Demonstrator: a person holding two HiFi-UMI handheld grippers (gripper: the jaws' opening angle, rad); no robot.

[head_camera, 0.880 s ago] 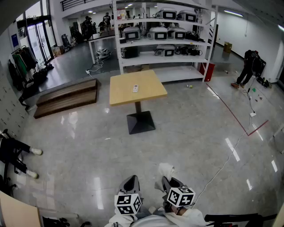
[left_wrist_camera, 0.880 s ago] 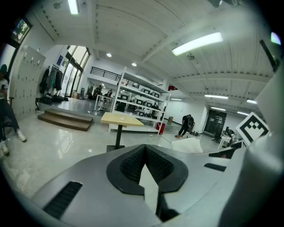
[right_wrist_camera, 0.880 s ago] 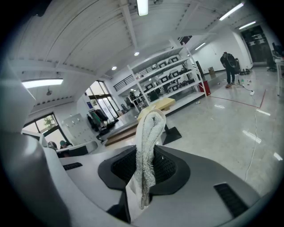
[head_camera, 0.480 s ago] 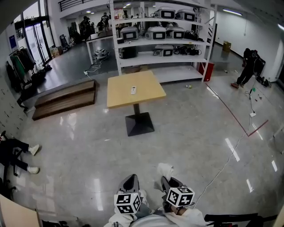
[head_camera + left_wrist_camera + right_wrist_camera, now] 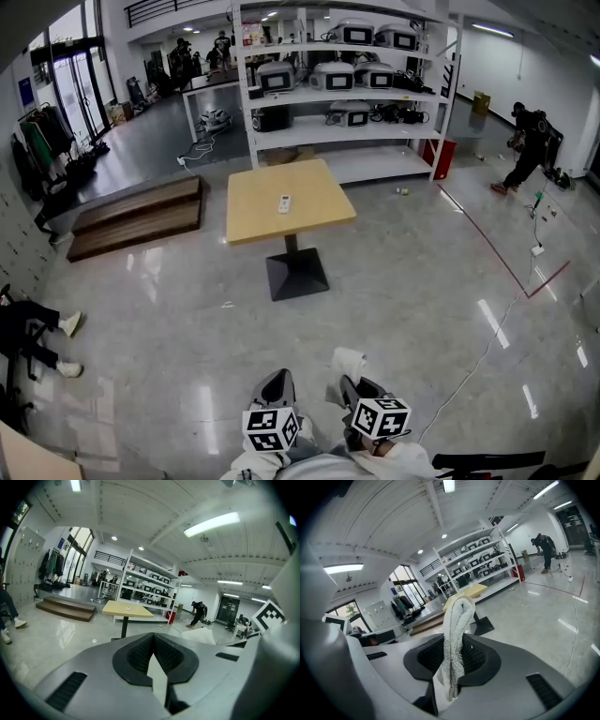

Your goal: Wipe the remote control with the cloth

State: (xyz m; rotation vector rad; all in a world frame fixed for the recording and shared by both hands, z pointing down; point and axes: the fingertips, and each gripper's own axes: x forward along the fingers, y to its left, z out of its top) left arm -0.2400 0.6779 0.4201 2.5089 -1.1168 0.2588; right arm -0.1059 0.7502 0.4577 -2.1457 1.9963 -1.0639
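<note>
Remote control (image 5: 285,202) sits on table (image 5: 319,202), well apart from right tool (image 5: 354,382) holding cloth (image 5: 350,360).

Left tool (image 5: 274,381) closed, right tool (image 5: 355,384) pinching cloth (image 5: 349,360)

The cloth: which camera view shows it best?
The right gripper view: the cloth stands large, pinched in the right claw. The head view shows only a small fold; the left gripper view, nothing certain.

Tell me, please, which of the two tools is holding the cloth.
The right tool: a folded white cloth is clamped between its jaws, whereas the left tool is shut with nothing in it.
</note>
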